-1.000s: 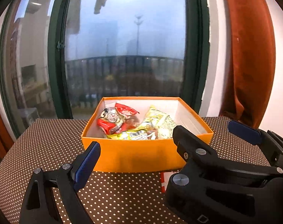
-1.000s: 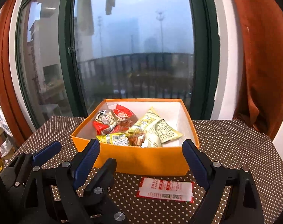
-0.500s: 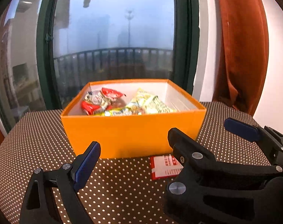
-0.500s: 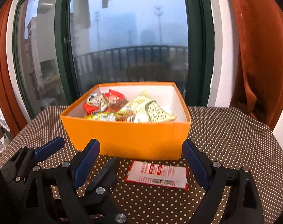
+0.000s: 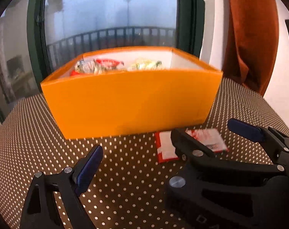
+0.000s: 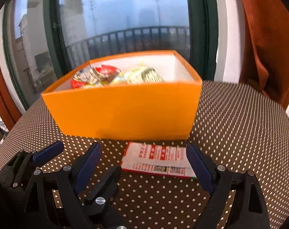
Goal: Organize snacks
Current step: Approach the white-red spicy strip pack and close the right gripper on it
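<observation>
An orange box (image 5: 129, 105) (image 6: 125, 112) stands on the dotted table and holds several snack packets (image 5: 106, 64) (image 6: 113, 74). A flat red-and-white packet (image 6: 157, 158) (image 5: 164, 149) lies on the table just in front of the box. My right gripper (image 6: 144, 164) hovers low over the table, open, its jaws framing the near edge of that packet without touching it. My left gripper (image 5: 142, 164) is open and empty to the packet's left. The two grippers stand close side by side, and the right one's black body hides part of the packet in the left wrist view.
The brown dotted tablecloth (image 6: 239, 133) stretches to both sides of the box. Behind the box stands a dark-framed window (image 5: 186, 19) with a balcony railing. An orange-brown curtain (image 6: 268, 43) hangs at the right.
Both grippers have sunk toward the table and come nearer the box and the packet, which now look larger. Both pairs of jaws stand as wide as before.
</observation>
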Demonstrator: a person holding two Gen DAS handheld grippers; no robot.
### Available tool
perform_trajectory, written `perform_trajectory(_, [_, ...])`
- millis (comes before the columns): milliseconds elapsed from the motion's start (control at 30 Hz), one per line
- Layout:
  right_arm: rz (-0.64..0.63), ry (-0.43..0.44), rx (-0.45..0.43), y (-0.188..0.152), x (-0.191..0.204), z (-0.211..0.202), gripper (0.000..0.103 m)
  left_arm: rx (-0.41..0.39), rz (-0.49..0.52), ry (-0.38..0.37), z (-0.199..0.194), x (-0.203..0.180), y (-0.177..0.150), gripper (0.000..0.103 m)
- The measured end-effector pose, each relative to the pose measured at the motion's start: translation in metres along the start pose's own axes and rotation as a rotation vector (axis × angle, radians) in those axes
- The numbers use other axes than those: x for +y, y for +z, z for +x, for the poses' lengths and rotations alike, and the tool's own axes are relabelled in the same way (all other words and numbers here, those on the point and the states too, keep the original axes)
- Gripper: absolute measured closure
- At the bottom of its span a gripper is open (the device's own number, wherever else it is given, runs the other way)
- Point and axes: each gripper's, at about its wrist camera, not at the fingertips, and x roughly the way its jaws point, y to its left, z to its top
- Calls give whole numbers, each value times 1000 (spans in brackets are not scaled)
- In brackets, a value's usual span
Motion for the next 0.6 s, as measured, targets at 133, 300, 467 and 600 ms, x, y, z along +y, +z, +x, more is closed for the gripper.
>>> perform_trajectory(133, [20,3,66,-4,-6,17,11,66,-32,12,15,7,-4,10])
perform_trajectory(300, [27,-4,134,-9,-7,38,11,129,-38,26,32,10,-10,10])
perform_trajectory(467, [20,-20,192,-13,-8,55,11,198,-27,13,48,8,-13,11])
perform_trajectory(600, [-41,-39,193,-11,-6,60,11,213,-8,20,55,3,-10,11])
